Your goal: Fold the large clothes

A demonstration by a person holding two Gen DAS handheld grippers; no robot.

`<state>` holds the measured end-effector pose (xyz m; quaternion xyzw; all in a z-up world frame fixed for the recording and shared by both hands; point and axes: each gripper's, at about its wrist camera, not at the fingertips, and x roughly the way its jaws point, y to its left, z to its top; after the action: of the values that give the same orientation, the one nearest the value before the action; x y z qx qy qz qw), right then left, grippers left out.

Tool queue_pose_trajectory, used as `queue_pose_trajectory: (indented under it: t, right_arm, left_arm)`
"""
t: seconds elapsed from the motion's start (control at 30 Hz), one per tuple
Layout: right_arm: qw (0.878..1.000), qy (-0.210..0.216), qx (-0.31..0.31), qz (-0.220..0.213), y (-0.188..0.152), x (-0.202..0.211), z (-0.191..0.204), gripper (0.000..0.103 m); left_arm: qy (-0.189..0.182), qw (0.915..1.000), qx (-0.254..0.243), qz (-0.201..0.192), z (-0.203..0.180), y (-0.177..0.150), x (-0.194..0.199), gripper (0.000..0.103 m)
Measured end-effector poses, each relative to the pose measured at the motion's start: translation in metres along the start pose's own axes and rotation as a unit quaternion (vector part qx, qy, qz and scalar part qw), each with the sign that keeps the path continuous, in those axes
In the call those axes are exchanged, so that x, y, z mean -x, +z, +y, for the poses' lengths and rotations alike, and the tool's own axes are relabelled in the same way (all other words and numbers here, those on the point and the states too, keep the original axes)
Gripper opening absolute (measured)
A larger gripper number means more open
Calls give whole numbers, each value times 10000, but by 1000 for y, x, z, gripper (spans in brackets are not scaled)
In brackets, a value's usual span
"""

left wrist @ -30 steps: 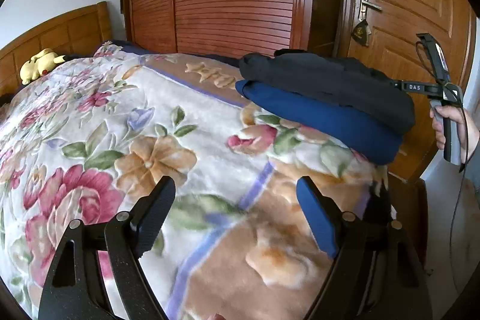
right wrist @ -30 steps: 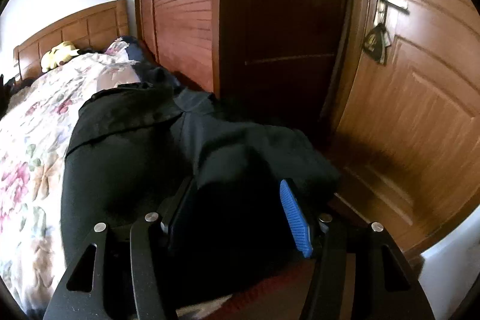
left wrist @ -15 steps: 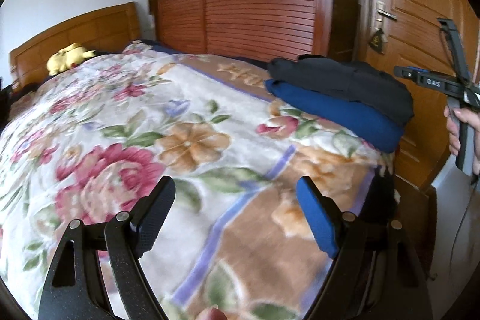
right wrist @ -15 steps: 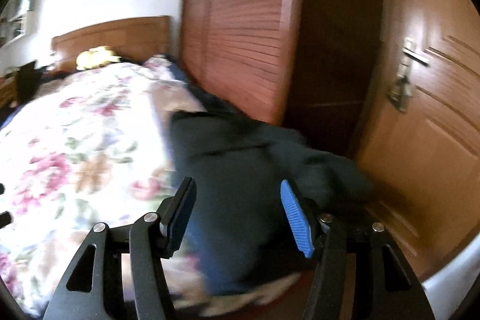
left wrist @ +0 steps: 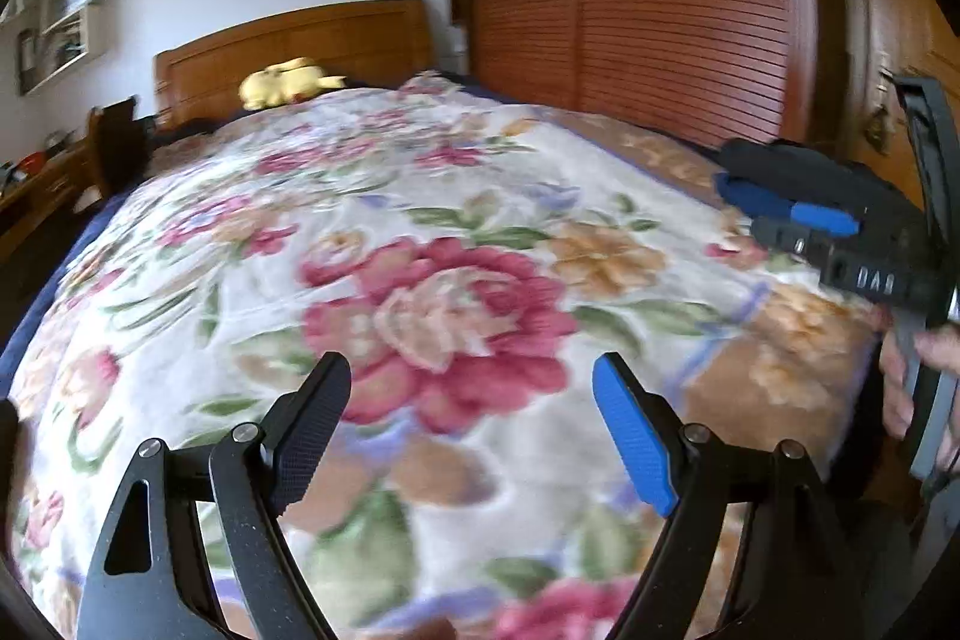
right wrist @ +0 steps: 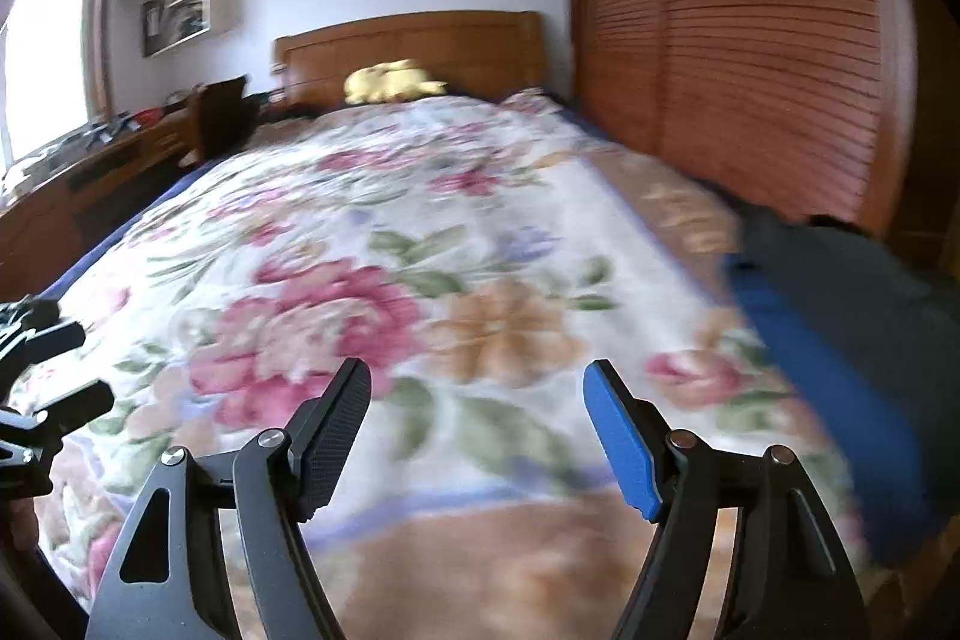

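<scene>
Seemingly a home bedroom: bed, headboard, louvred wardrobe.

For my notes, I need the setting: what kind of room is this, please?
A bedroom, most likely: a bed with a flowered blanket and wooden headboard, and a slatted wardrobe beside it.

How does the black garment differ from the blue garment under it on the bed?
The black garment lies on top of the stack; the blue garment lies beneath it, directly on the floral blanket. The black one looks rumpled and uneven at its top, while the blue one shows a smoother, rounded folded edge. The blue one also sticks out past the black one toward the middle of the bed. Both are folded and sit together at the bed's right edge, near the wooden wardrobe.
</scene>
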<state>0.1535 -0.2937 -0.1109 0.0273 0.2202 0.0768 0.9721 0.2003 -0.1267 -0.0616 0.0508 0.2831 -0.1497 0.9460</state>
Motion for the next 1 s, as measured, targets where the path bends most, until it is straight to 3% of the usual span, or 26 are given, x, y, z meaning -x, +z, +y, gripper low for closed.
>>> queue_pose_trajectory:
  t: [0.2, 0.37, 0.53, 1.0]
  right_arm:
    - [9986, 494, 184, 53, -7, -51, 47, 75]
    - [9963, 790, 313, 98, -11, -92, 80, 75]
    - [9941, 982, 451, 18, -4, -111, 103, 75]
    - [9907, 1257, 330, -402, -14, -136, 109, 75]
  left_arm:
    - [188, 9974, 690, -6, 66, -19, -11, 83]
    - [629, 9943, 861, -64, 101, -26, -12, 83]
    - [838, 9898, 1134, -213, 129, -28, -7, 83]
    - [1469, 9850, 784, -459, 145, -40, -2, 83]
